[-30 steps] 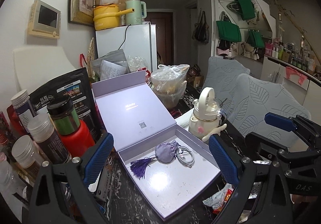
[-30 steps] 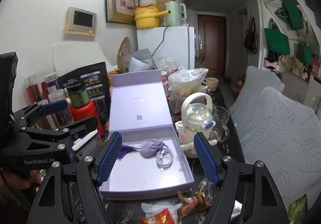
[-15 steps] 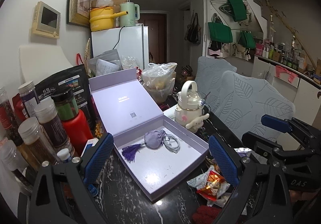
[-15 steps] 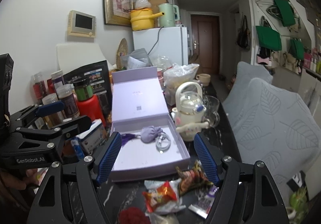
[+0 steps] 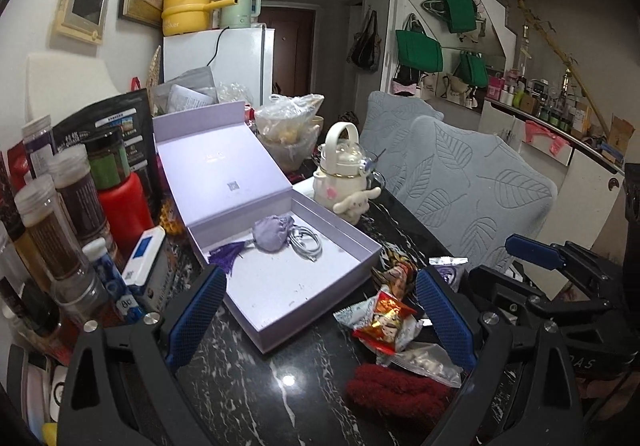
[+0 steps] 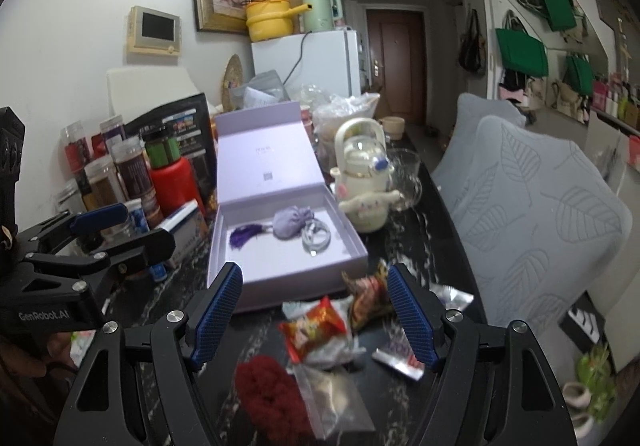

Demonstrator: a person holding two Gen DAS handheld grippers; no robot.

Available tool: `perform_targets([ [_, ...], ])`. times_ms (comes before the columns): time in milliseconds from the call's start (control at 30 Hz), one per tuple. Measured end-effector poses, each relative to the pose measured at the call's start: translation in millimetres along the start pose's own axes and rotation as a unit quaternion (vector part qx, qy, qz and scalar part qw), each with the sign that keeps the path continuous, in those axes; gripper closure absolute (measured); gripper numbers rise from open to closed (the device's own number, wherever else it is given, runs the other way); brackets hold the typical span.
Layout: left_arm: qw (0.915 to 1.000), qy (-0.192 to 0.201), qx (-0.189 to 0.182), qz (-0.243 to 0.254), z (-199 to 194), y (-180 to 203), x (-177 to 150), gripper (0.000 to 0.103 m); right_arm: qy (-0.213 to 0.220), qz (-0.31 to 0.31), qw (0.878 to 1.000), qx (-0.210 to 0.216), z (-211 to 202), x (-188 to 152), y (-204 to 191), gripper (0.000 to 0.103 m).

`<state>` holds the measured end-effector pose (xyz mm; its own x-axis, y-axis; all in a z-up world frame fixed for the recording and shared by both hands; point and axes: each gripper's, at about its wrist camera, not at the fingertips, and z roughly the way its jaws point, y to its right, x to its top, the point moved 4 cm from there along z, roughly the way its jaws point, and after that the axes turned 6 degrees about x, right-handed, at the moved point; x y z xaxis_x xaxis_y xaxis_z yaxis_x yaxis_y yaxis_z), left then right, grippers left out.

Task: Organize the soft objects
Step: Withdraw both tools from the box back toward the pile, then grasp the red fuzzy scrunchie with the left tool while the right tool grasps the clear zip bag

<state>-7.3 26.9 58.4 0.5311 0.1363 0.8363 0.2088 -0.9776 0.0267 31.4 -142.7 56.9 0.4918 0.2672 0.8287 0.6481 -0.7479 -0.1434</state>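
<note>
An open lavender box (image 5: pixel 316 306) (image 6: pixel 280 286) lies on the black marble table with its lid up. Inside it are a purple pouch (image 5: pixel 272 232) (image 6: pixel 290 222) with a tassel and a coiled white cable (image 5: pixel 306 244). In front of the box lie a red fuzzy item (image 5: pixel 392 390) (image 6: pixel 268 386) and snack packets (image 5: pixel 384 322) (image 6: pixel 316 326). My left gripper (image 5: pixel 318 276) is open over the box's near edge, empty. My right gripper (image 6: pixel 313 271) is open above the packets, holding nothing. Each gripper shows at the edge of the other's view.
Jars and a red bottle (image 5: pixel 120 202) crowd the table's left side. A white kettle-shaped bottle with a plush toy (image 5: pixel 356 202) stands right of the box beside a glass cup (image 6: pixel 404 174). Grey leaf-patterned chair backs (image 5: pixel 472 182) line the right edge.
Both grippers have pulled back from the box and sunk a little. The snack packets and the red fuzzy item have come into view at the near edge. Both stay open.
</note>
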Motion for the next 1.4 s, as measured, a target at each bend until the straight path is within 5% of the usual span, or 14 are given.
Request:
perform_targets([
  [800, 0.9958, -0.078, -0.023, 0.042, 37.8, 36.6, -73.4, 0.006, -0.074, 0.052, 0.996, -0.006, 13.9, -91.5, 38.6, 0.027],
  [1133, 0.9893, -0.130, -0.014, 0.065, 66.4, 43.8, -102.7, 0.006, -0.084, 0.055, 0.995, 0.008, 26.2, -102.5, 46.9, 0.027],
  [1400, 0.9843, -0.169, 0.014, 0.050, 74.1, 14.3, -130.1, 0.006, -0.097, 0.040, 0.994, 0.019, 39.9, -104.9, 39.5, 0.027],
])
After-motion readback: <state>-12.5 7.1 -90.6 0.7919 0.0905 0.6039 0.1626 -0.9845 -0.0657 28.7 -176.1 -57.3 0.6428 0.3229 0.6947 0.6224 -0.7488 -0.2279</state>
